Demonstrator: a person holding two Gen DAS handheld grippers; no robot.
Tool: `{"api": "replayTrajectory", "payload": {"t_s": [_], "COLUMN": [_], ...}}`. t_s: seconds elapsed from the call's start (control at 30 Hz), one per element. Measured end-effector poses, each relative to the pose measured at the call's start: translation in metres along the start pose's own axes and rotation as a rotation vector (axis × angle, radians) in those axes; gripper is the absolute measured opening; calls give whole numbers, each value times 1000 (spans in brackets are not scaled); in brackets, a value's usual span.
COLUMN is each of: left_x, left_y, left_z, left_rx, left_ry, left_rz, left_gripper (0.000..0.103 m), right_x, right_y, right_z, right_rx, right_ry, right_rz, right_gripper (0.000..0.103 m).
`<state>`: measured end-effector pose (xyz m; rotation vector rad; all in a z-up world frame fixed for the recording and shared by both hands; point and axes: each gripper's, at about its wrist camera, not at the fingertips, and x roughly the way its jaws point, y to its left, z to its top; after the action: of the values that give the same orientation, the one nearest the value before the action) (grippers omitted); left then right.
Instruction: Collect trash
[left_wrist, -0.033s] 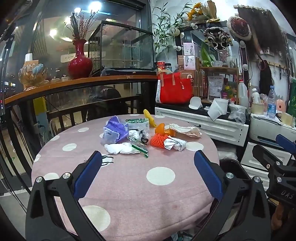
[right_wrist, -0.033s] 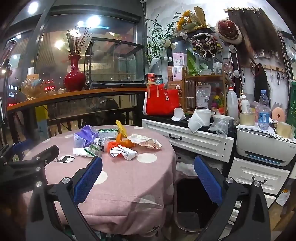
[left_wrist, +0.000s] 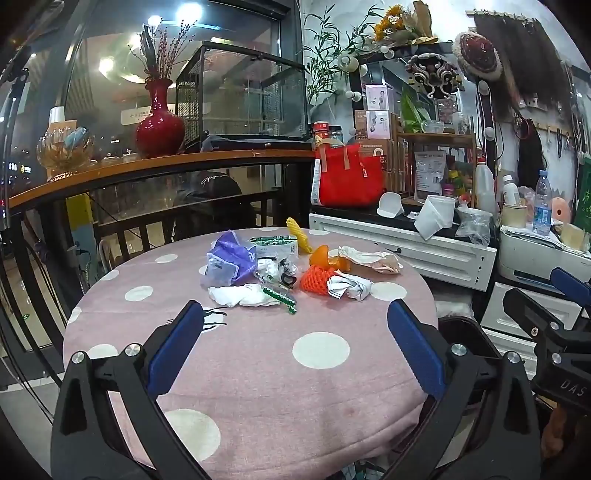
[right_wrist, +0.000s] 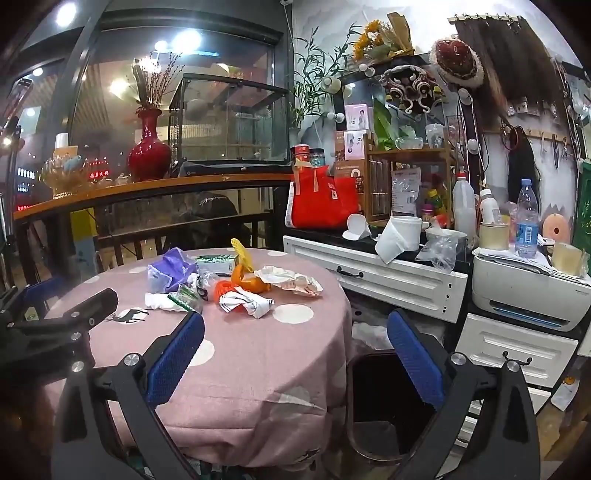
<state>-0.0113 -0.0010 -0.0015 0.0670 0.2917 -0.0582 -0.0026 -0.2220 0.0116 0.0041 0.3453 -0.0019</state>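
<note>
The trash (left_wrist: 280, 269), crumpled paper, thin plastic and foam net, lies heaped on the bench (left_wrist: 258, 369) ahead of the left claw (left_wrist: 295, 325); it looks light, soft and crushable, best pinched by a raised fold. Both claws gape wide and empty, the right claw (right_wrist: 295, 336) hanging past the bench edge above a dark bin (right_wrist: 373, 406).

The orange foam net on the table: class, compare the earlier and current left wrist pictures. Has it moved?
No. The orange foam net lies in the same spot beside the crumpled white paper, at the same place on the pink tablecloth.
</note>
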Motion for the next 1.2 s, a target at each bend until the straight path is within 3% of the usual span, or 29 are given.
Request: {"api": "replayTrajectory", "payload": {"t_s": [1.2], "left_x": [2], "left_y": [-9], "left_z": [-11], "left_rx": [0], "left_ry": [35], "left_rz": [-12], "left_gripper": [98], "right_x": [3], "right_y": [-5], "right_z": [-5], "right_rx": [18], "right_ry": [21], "right_rz": [13], "right_gripper": [98]}}
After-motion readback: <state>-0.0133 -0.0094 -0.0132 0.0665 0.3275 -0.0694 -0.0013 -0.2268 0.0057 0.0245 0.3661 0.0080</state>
